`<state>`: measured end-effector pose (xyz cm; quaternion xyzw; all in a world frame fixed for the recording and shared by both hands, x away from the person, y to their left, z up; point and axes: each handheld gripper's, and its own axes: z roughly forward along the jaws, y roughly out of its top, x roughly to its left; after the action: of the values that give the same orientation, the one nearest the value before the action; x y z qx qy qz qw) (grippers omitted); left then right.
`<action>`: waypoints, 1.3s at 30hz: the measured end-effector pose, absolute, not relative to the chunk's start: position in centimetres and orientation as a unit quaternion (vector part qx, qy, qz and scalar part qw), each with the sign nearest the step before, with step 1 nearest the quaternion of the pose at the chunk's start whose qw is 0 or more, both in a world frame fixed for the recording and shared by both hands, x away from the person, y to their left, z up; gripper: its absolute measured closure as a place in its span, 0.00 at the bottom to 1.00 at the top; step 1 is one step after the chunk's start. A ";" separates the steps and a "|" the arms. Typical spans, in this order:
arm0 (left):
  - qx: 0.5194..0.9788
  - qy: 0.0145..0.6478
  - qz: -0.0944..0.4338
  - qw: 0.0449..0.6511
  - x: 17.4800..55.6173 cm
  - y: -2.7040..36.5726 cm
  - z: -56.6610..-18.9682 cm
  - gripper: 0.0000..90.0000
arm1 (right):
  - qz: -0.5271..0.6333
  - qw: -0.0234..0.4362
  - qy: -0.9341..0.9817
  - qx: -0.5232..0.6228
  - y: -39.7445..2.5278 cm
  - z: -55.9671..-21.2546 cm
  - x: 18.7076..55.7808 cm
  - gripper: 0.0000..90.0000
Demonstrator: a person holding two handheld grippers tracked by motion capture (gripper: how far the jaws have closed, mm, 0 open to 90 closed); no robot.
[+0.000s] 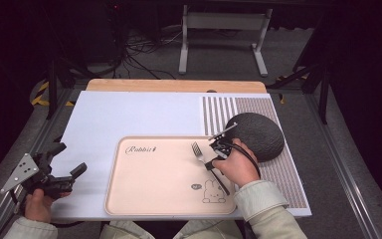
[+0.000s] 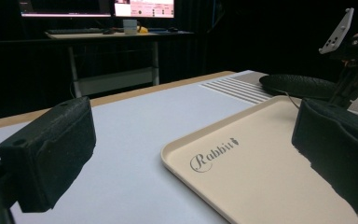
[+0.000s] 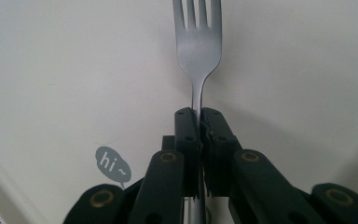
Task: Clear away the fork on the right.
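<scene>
Right gripper (image 3: 199, 122) clamped thin on the fork (image 3: 198, 44) neck, low over the tray (image 1: 149, 199). Could twist or slip from so narrow a hold; tines could scrape. Left gripper (image 2: 191, 154) gaping, idle off the tray's left edge. Dark bowl (image 1: 258, 133) close right, crowding any swing.

High view overhead facing forward, gripper views close, sharing tray (image 1: 144, 191)

The left tongs (image 1: 65, 167) sat wide open, held low at the near left. The right tongs (image 3: 199, 116) were clamped tight, the right hand (image 1: 237, 167) angled forward.
</scene>
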<state>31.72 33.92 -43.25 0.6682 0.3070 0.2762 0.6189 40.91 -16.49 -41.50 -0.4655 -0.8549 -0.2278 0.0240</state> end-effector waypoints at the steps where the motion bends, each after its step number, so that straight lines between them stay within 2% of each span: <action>1: 0.668 0.307 0.276 0.619 31.7 33.9 -43.3 0.00 | -0.228 0.025 -0.855 -0.466 -16.5 -41.6 40.9 0.96; 25: 0.668 0.305 0.277 0.620 31.7 33.9 -43.2 0.00 | -0.222 0.023 -0.858 -0.462 -16.2 -42.4 41.1 0.94; 35: 0.670 0.305 0.276 0.618 31.7 33.9 -43.2 0.00 | -0.231 -0.002 -0.865 -0.446 -16.2 -42.1 41.0 0.77; 37: 0.671 0.305 0.276 0.618 31.7 33.9 -43.2 0.00 | -0.240 -0.011 -0.868 -0.434 -16.2 -41.9 41.0 0.64; 39: 0.669 0.305 0.276 0.619 31.7 33.9 -43.2 0.00 | -0.265 -0.013 -0.865 -0.426 -15.9 -41.8 40.9 0.47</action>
<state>31.69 33.92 -43.20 0.6691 0.3053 0.2762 0.6187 40.89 -15.90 -41.82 -0.4255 -0.8653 -0.2646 -0.0126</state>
